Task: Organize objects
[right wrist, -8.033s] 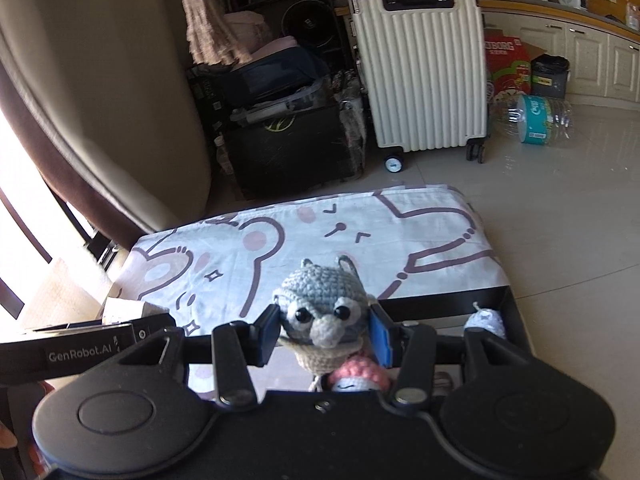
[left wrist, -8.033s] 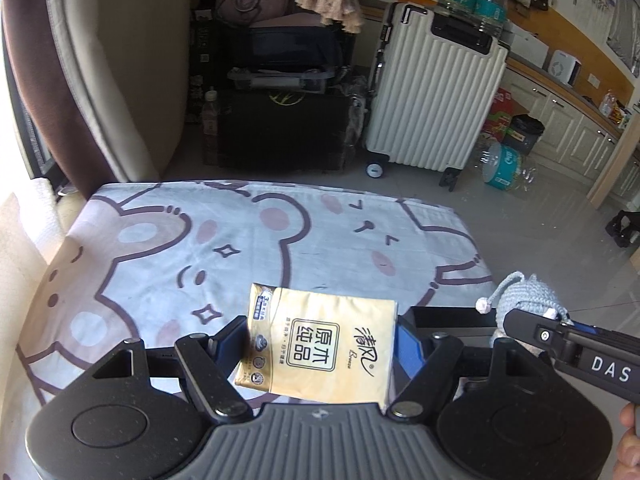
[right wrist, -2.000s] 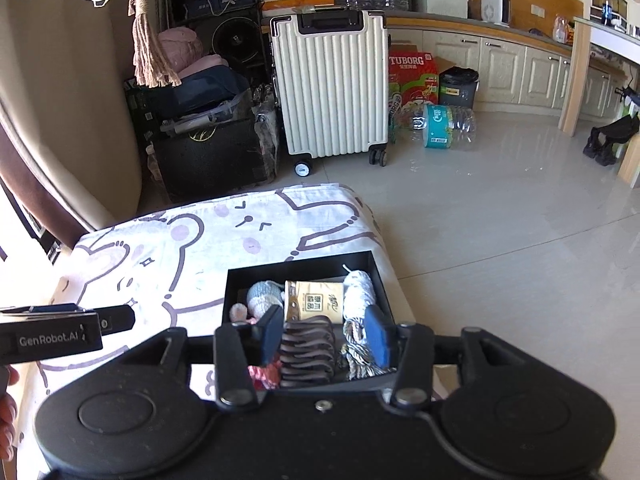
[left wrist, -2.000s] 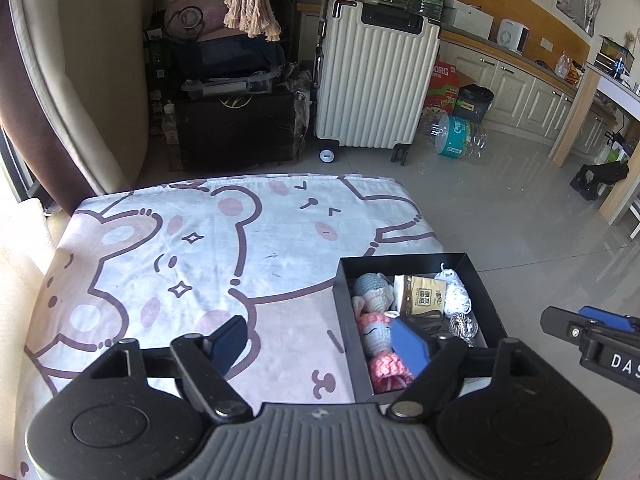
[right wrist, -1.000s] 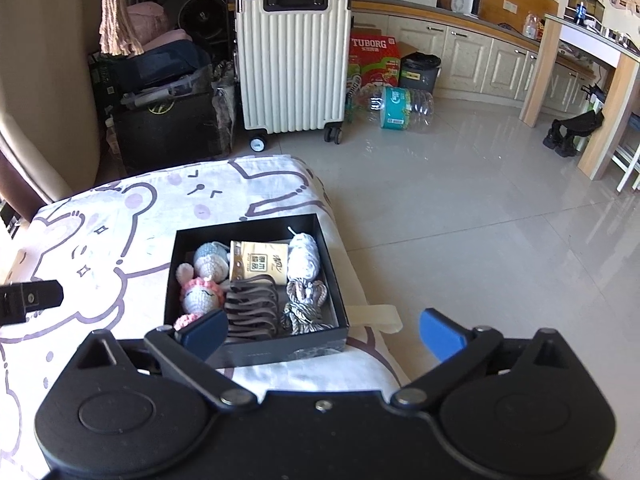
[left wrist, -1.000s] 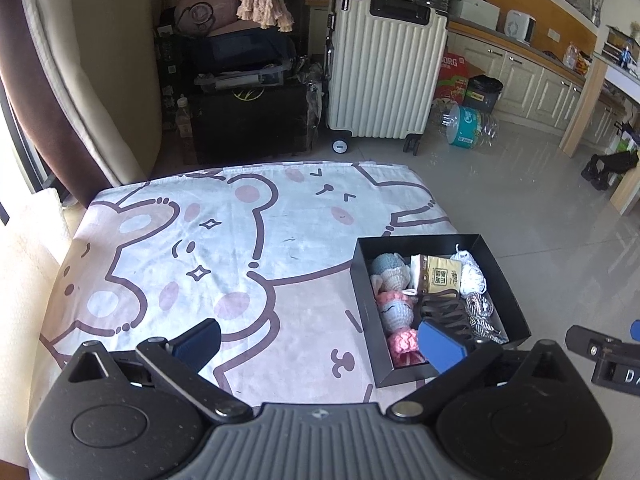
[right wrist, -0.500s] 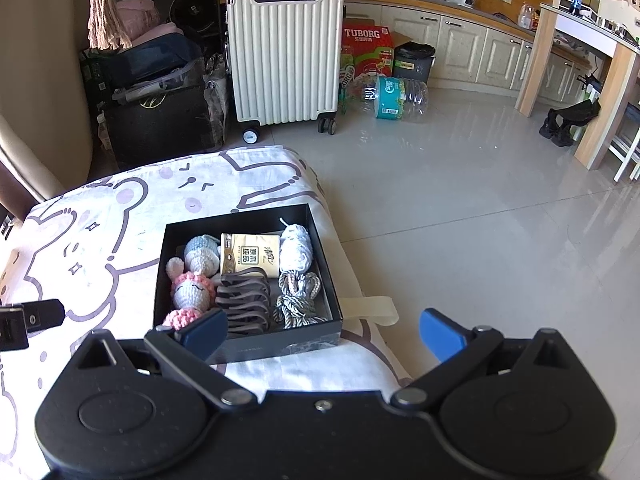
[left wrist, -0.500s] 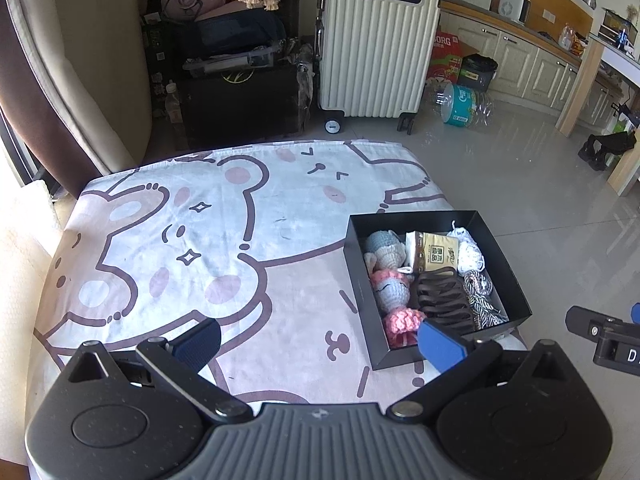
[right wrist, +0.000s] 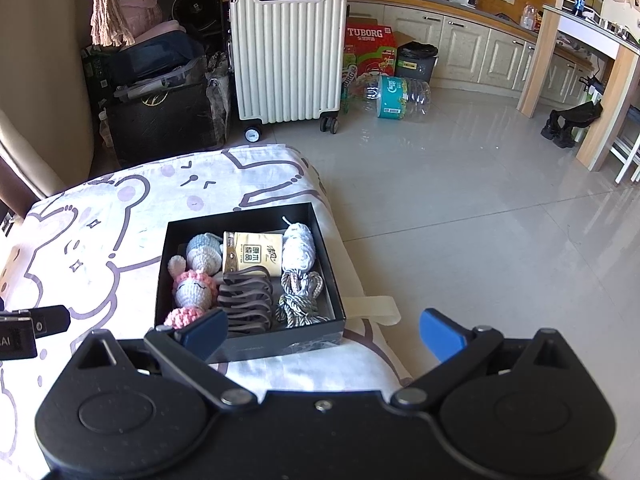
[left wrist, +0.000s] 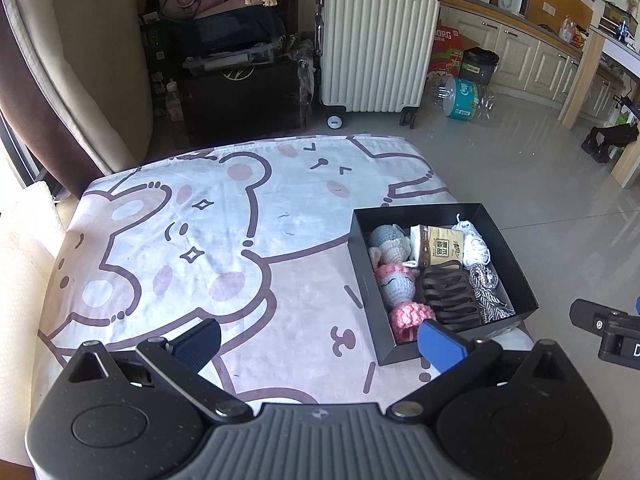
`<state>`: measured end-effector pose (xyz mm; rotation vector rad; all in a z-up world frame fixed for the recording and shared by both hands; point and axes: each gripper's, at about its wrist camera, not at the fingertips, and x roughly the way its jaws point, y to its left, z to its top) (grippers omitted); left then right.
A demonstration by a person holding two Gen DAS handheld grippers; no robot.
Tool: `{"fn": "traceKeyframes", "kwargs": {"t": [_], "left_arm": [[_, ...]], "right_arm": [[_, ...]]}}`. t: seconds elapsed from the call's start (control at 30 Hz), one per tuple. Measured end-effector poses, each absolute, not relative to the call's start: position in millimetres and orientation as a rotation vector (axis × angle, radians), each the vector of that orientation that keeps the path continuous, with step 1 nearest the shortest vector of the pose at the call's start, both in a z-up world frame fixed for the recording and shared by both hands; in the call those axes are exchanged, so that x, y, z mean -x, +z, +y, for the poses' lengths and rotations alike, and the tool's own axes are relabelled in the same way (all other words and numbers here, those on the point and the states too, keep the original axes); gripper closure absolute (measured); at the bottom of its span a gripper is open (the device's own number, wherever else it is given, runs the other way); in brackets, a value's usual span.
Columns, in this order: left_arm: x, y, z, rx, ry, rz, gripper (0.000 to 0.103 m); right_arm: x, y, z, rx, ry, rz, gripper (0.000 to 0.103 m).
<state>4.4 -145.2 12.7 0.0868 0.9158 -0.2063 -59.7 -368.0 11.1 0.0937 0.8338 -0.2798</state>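
Note:
A black box sits on the right side of a bear-print blanket. Inside lie a tissue pack, a grey crochet doll, a pink crochet doll, a dark folded strap bundle, a white knitted piece and coiled cords. My left gripper hangs open above the blanket's near edge. My right gripper is open above the box's near right corner, holding nothing.
Beyond the blanket stand a white suitcase, dark boxes and bags, and a water bottle pack on the tiled floor. Cabinets line the far right wall. A curtain hangs at left.
Both grippers let go of their items, now in the box, then opened wide and pulled back and up. In the last half second both views shifted only slightly.

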Motion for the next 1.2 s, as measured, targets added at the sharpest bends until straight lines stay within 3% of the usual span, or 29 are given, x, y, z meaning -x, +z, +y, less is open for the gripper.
{"fn": "traceKeyframes", "kwargs": {"t": [1.2], "left_arm": [[-5.0,10.4,-145.5,-0.101,-0.197,0.93,0.0]], "right_arm": [[58.6,10.1,-364.8,-0.076,-0.275,0.841,0.0]]}}
